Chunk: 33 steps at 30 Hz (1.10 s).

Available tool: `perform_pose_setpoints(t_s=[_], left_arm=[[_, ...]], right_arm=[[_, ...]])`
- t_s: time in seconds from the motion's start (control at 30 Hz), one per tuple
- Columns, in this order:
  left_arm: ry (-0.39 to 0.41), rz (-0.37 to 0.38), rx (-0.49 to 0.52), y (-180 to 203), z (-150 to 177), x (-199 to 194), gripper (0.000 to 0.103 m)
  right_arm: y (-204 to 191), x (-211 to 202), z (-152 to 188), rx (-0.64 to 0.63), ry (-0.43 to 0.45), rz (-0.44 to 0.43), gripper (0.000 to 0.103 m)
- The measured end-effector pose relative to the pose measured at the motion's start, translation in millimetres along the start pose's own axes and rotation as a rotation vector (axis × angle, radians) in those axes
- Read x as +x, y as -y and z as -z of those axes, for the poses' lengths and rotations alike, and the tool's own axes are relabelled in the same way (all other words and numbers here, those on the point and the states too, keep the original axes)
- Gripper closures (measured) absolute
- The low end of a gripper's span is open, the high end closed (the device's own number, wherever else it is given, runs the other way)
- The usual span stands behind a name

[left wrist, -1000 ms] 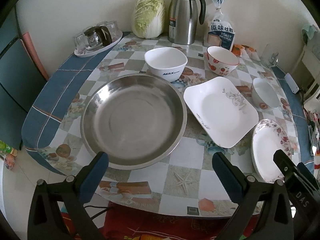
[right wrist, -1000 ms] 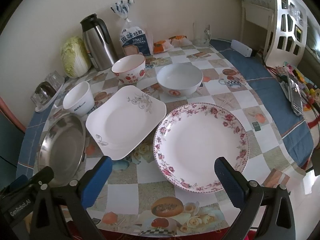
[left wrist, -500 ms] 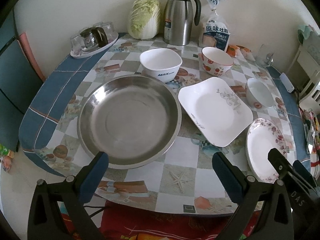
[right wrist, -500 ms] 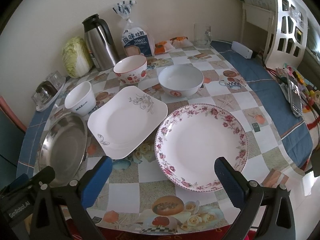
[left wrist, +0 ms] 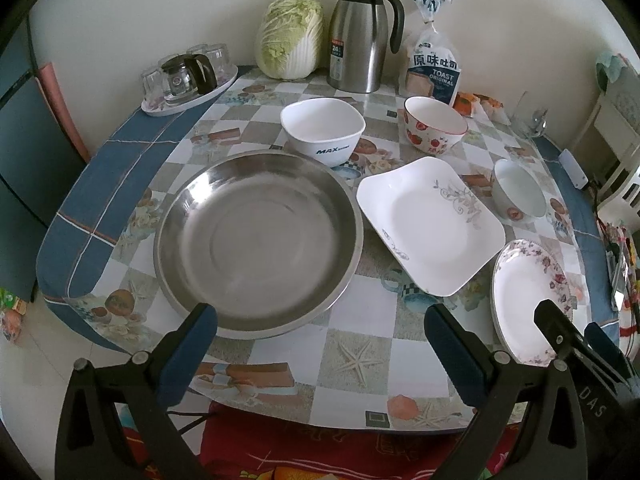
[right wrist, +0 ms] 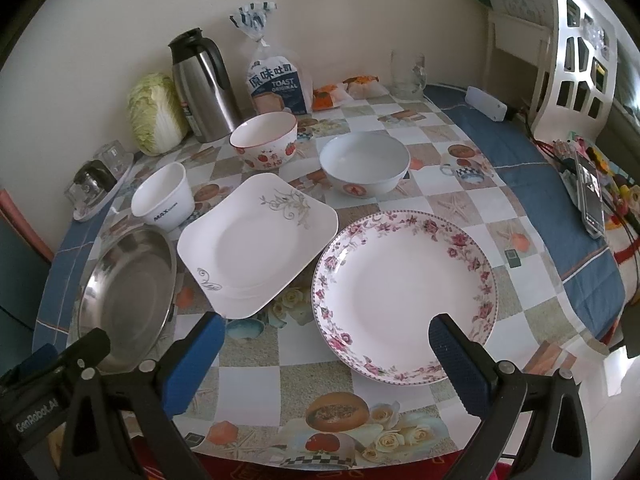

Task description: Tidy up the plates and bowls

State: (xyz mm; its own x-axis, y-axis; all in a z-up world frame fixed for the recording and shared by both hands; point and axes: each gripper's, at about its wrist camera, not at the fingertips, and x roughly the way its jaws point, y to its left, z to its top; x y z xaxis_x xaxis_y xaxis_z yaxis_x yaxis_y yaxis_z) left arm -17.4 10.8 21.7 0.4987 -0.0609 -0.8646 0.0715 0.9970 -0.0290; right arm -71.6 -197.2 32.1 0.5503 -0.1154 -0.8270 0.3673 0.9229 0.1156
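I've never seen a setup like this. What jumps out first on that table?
A big shiny steel basin dominates the near left of the checked table, with a square white plate beside it and a flower-rimmed round plate further right. Behind them stand three bowls, and both blue-padded grippers hang open over the near edge.

A silver steel basin [left wrist: 258, 240], a white square plate [right wrist: 256, 256] with grey scrollwork, and a pink-flowered round plate [right wrist: 404, 296].

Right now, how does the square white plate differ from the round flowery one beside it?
The square plate has rounded corners and two grey scroll sprigs at opposite corners; the round plate carries a pink flower band all around its rim. The square plate sits nearer the steel basin; the round plate lies in front of the right tool. Both are white, empty and flat on the table.
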Motion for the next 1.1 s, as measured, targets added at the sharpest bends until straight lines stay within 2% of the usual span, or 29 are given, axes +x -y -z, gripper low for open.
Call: perform_pose_setpoints(t_s=[0.2, 0.37, 0.43, 0.63, 0.77, 1.03, 1.1], left_arm=[[0.014, 0.047, -0.043, -10.4, -9.9, -4.2, 0.0], [0.051, 0.159, -0.189, -37.9, -37.2, -11.6, 0.0], [0.078, 0.175, -0.23, -46.8, -49.0, -13.5, 0.0], [0.173, 0.136, -0.312, -74.9, -79.4, -14.9, 0.0], [0.251, 0.067, -0.361, -92.9, -91.3, -11.2, 0.0], [0.286, -0.089, -0.424, -124.6, -96.5, 12.1, 0.0], [0.257, -0.128, -0.422, -137.1, -96.4, 21.9, 0.0]], right_arm=[[-4.4, -2.4, -1.6, -0.007, 0.009, -0.009, 0.0], [-16.5, -12.7, -16.7, -0.027, 0.032, -0.045, 0.0], [-26.5, -15.9, -26.3, -0.051, 0.039, -0.064, 0.0], [-54.4, -21.4, -60.3, -0.046, 0.092, -0.163, 0.0], [-76.5, -11.9, -74.3, -0.051, 0.109, -0.196, 0.0], [-108.7, 30.3, -74.2, -0.093, 0.027, -0.277, 0.0], [-113.6, 41.3, -68.0, -0.104, 0.009, -0.316, 0.0]])
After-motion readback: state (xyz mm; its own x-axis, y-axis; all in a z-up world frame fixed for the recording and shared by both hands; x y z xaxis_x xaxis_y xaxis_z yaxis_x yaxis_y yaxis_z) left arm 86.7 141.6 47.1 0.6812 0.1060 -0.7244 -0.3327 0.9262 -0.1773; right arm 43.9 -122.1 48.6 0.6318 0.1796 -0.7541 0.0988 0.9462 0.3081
